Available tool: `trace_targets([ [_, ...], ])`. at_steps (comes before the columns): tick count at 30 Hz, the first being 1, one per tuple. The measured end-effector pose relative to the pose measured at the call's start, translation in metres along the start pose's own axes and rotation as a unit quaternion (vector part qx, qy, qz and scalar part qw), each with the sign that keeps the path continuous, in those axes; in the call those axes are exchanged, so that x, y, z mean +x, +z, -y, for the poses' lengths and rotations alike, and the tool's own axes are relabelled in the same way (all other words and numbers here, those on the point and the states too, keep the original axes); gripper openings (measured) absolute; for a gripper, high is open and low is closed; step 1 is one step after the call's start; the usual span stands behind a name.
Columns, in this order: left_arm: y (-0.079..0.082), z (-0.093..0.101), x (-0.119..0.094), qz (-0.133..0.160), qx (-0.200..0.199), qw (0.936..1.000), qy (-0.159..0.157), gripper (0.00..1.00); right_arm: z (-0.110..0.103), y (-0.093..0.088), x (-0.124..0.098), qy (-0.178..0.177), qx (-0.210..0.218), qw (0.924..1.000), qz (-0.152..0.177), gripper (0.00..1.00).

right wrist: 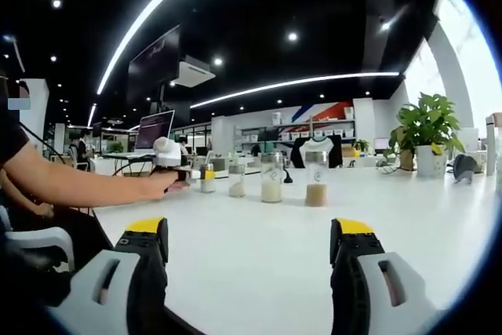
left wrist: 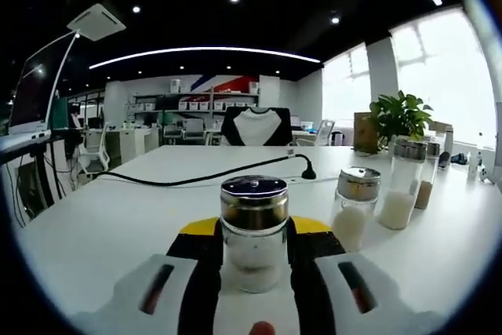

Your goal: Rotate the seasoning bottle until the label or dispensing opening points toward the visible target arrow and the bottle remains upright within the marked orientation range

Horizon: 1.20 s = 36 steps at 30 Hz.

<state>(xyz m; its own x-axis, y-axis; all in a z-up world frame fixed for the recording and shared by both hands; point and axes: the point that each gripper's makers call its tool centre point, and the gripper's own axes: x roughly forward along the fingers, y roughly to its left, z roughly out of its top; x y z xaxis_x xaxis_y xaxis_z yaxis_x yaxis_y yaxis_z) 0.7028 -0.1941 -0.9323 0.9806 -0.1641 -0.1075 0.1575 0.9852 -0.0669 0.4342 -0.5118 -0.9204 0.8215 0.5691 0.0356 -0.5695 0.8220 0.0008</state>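
white table [left wrist: 118, 217]; seasoning bottle [left wrist: 253, 233] between left gripper [left wrist: 252, 253] jaws

In the left gripper view, the seasoning bottle [left wrist: 253, 233] stands upright on the surface [left wrist: 110, 217] between the jaws of the left tongs [left wrist: 253, 250]. To its right stands a second shaker [left wrist: 354, 205], then a taller jar [left wrist: 402, 183] with another jar [left wrist: 427, 174] just behind it. A cable [left wrist: 204, 177] lies across the surface behind the bottle. A potted plant [left wrist: 400, 119] stands farther back on the right.

In the right gripper view, the right tongs [right wrist: 249, 250] hover with jaws apart over the surface, with a row of jars [right wrist: 271, 178] beyond.
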Motion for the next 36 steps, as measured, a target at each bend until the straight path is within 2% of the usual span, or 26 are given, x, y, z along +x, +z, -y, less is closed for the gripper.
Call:
trace_targets([
  [4,0.001,0.001,-0.006,-0.012,-0.03,0.9995,-0.008,0.33,0.003,-0.001,-0.001,-0.002,0.006,1.0,0.002,0.85],
  [8,0.006,0.003,-0.012,-0.004,-0.035,0.9993,-0.014,0.33,0.003,-0.002,-0.001,-0.001,0.012,0.9999,0.002,0.84],
  [10,0.013,0.008,-0.017,0.014,-0.056,0.998,-0.025,0.33,0.003,-0.001,-0.001,0.0,0.011,0.9999,0.004,0.84],
  [11,0.017,0.011,-0.019,0.018,-0.08,0.996,-0.036,0.33,0.002,-0.001,0.0,0.0,0.011,0.9999,0.004,0.84],
  [13,0.024,0.017,-0.024,0.026,-0.092,0.9937,-0.059,0.33,0.001,-0.001,0.0,0.002,0.01,0.9999,0.005,0.84],
  [15,0.026,0.018,-0.027,0.026,-0.081,0.9949,-0.055,0.33,0.0,-0.001,0.0,0.003,0.01,0.9999,0.004,0.84],
  [16,0.029,0.019,-0.029,0.03,-0.062,0.9962,-0.052,0.33,0.0,-0.002,0.0,0.003,0.01,0.9999,0.004,0.84],
  [17,0.032,0.023,-0.032,0.035,-0.048,0.9966,-0.057,0.33,-0.001,-0.002,0.001,0.004,0.01,0.9999,0.004,0.84],
  [24,0.042,0.047,-0.053,0.045,-0.04,0.9924,-0.108,0.33,-0.002,-0.002,0.001,0.007,0.011,0.9999,0.005,0.83],
  [28,0.041,0.063,-0.062,0.038,-0.025,0.9889,-0.141,0.33,-0.004,-0.002,0.002,0.008,0.01,0.9999,0.005,0.83],
  [29,0.037,0.066,-0.063,0.029,-0.017,0.9891,-0.143,0.33,-0.004,-0.002,0.002,0.009,0.011,0.9999,0.005,0.83],
  [33,0.031,0.07,-0.064,0.026,0.009,0.9893,-0.143,0.33,-0.008,-0.002,0.003,0.012,0.009,0.9999,0.004,0.82],
  [36,0.028,0.072,-0.066,0.021,0.012,0.9889,-0.147,0.33,-0.008,-0.001,0.003,0.013,0.006,0.9999,0.005,0.82],
])
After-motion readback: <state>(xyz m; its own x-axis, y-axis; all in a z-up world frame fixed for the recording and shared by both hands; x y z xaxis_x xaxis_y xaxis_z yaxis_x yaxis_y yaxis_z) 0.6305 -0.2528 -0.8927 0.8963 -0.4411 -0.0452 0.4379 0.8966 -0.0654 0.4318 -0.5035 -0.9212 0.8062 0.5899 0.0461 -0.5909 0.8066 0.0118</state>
